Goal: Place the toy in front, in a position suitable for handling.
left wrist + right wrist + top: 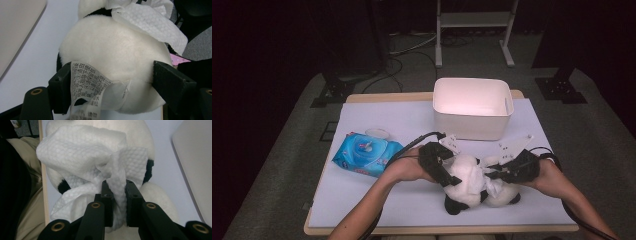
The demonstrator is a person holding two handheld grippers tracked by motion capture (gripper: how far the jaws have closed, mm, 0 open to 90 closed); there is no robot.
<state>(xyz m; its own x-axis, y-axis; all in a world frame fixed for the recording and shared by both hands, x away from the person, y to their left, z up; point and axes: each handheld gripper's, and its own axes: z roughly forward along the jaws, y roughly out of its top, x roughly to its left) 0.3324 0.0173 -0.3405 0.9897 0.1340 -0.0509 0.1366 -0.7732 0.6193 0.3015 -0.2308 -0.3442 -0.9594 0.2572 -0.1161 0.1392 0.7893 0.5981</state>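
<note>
A black-and-white plush panda (472,192) lies on the white table cover near the front edge. My left gripper (451,174) grips its white body from the left. In the left gripper view both pads (170,83) press into the plush panda (112,50), with its printed label (87,82) hanging by the left jaw. My right gripper (496,175) comes in from the right, shut on a white wet wipe (490,186). In the right gripper view the wet wipe (82,155) is pinched between the jaws of my right gripper (117,195) and drapes over the panda (140,132).
A white plastic bin (473,125) stands behind the panda at the table's back. A blue pack of wipes (367,154) lies to the left, with a small white lid (377,133) behind it. The table's front edge (437,230) is close to the toy.
</note>
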